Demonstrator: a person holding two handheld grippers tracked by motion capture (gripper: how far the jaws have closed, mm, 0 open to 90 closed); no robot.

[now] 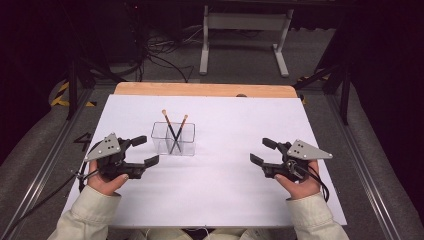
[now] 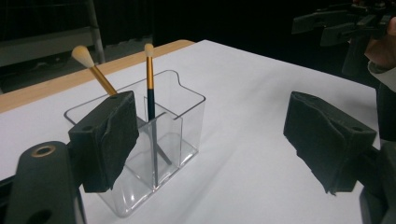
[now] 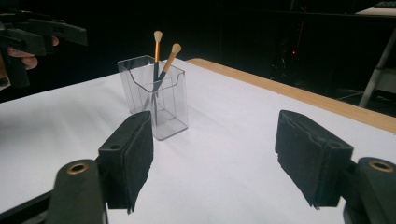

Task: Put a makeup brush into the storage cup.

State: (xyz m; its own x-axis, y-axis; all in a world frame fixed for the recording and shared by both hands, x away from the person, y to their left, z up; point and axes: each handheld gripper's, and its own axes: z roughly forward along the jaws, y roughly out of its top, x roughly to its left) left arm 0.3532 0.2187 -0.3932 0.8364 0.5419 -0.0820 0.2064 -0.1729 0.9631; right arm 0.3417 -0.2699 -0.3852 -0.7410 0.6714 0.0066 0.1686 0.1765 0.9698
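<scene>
A clear plastic holder [image 1: 173, 139] with two compartments stands on the white table top, left of the middle. Two makeup brushes [image 1: 172, 127] with gold ferrules and pale tips lean crossed in it. My left gripper [image 1: 148, 150] rests open just left of the holder, nothing between its pads. My right gripper [image 1: 261, 151] is open and empty, well to the right. In the left gripper view the holder [image 2: 187, 126] sits close behind the left jaw, brushes [image 2: 150, 79] rising from it. In the right gripper view the holder [image 3: 161, 98] stands farther off, beyond the left jaw.
A white sheet [image 1: 225, 195] covers the table, with a wooden edge [image 1: 205, 89] at the back. Beyond it lie floor cables [image 1: 165, 55] and a metal stand [image 1: 245, 22]. Rails run along both sides of the table.
</scene>
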